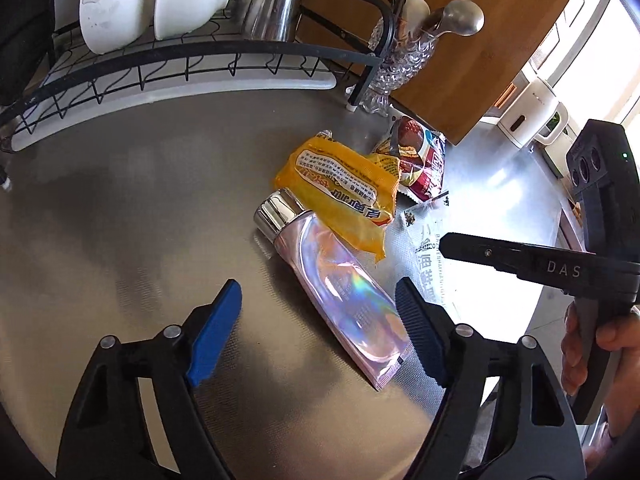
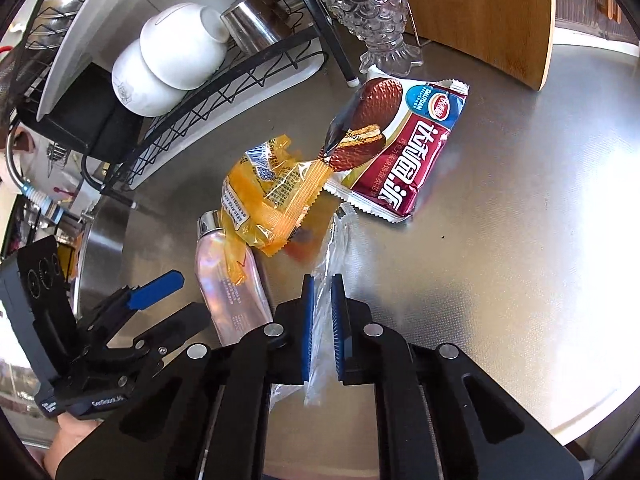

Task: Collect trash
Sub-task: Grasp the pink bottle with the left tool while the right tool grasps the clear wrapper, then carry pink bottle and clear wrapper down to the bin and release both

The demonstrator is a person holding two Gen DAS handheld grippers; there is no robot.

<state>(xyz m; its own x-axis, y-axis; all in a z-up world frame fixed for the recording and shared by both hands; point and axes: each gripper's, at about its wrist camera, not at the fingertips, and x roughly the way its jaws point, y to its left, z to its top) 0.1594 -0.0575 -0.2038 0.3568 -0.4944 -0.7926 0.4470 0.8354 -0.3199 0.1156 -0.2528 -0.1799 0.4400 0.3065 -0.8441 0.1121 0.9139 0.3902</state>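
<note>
Blue-padded and nearly closed, my right gripper [image 2: 321, 328] pinches a clear crinkled plastic wrapper [image 2: 326, 264] just above the brushed steel countertop [image 2: 500, 240]. My left gripper [image 1: 320, 320] hangs spread wide over an iridescent pink tube with a chrome cap [image 1: 340, 284], not yet touching it. An orange printed snack wrapper [image 1: 340, 188] overlaps the tube's cap end; a red chocolate-pie packet [image 2: 400, 148] lies just beyond. By my reading, collection has barely begun: three pieces remain on the counter, and no bin is in view.

"DAS" on the right tool [image 1: 452, 244], "DALIYUAN" on the red chocolate-pie wrapper [image 2: 404, 160], unreadably small Chinese print on the yellow wrapper [image 1: 340, 184]
</note>
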